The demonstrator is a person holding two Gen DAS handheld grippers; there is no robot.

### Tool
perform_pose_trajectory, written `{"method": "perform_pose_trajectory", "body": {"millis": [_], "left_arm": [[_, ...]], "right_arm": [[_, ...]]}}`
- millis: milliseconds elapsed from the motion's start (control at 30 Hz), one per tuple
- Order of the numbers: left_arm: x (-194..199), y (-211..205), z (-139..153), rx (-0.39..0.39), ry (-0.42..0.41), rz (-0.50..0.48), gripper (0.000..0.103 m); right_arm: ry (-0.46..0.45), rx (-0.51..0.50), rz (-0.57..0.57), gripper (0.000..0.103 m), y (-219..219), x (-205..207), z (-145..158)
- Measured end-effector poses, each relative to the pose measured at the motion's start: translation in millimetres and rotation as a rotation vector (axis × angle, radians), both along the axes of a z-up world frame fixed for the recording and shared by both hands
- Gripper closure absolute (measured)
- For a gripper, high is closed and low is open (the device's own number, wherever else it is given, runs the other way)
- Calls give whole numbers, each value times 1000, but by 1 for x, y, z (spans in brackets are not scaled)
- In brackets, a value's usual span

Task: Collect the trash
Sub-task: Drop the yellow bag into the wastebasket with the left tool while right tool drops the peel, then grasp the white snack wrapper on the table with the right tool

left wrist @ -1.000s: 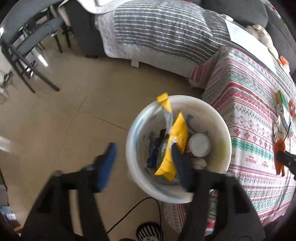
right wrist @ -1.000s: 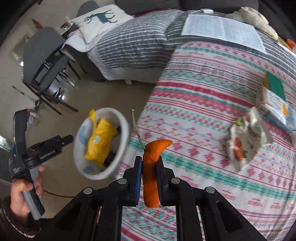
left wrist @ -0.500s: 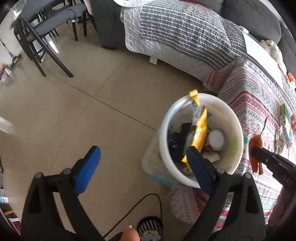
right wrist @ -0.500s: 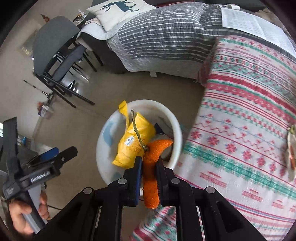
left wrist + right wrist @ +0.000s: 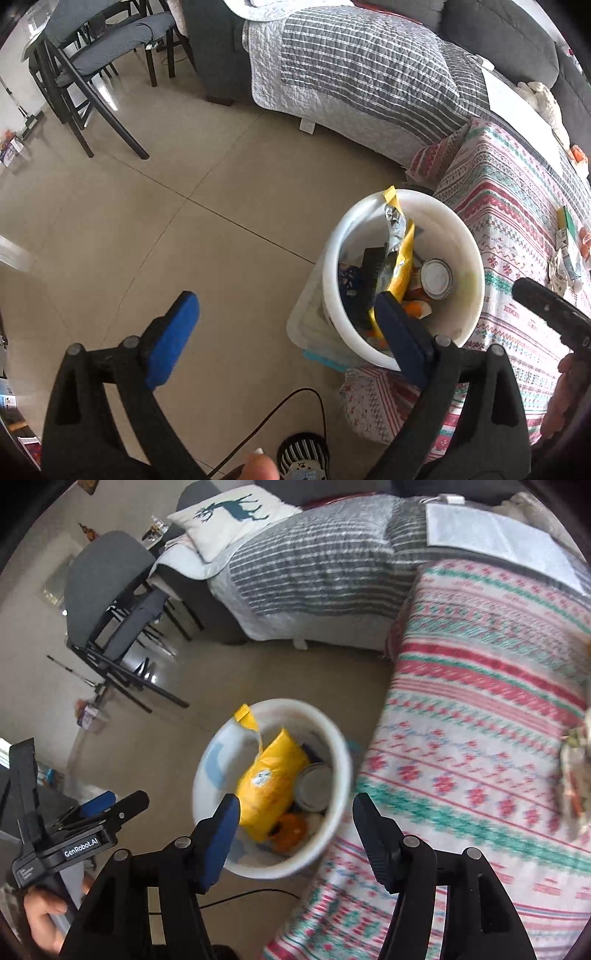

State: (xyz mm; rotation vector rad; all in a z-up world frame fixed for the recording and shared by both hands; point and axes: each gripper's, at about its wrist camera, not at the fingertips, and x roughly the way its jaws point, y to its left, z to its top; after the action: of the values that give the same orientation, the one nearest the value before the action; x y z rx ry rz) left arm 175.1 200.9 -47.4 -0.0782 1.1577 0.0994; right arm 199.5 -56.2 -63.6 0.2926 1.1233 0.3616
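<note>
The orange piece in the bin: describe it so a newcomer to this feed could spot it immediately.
Find the white round bin on the floor, against the edge of the red-and-green patterned tablecloth. Look into its bottom, below the tall yellow snack bag and beside the upturned silver tin can. The orange piece is the small, rounded lump, the only orange thing among yellow, silver and dark trash.

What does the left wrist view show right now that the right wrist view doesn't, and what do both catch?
Only the left wrist view: small packets lying on the patterned cloth, and a striped slipper on the floor.
Only the right wrist view: a deer-print pillow, and the left gripper seen from outside, empty.
Both: the white bucket holding a yellow wrapper, a can and an orange piece. The right gripper is opening above it with nothing between its pads.
</note>
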Motion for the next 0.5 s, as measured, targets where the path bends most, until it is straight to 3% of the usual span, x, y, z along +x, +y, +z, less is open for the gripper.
{"method": "perform_pose_trajectory", "body": {"millis": [267, 500], "left_arm": [[2, -27, 4, -8, 2, -50, 8], [6, -63, 9, -21, -3, -103, 8]], "right_arm": [[-21, -165, -82, 32, -63, -18, 11], [-2, -216, -225, 30, -137, -24, 11]]}}
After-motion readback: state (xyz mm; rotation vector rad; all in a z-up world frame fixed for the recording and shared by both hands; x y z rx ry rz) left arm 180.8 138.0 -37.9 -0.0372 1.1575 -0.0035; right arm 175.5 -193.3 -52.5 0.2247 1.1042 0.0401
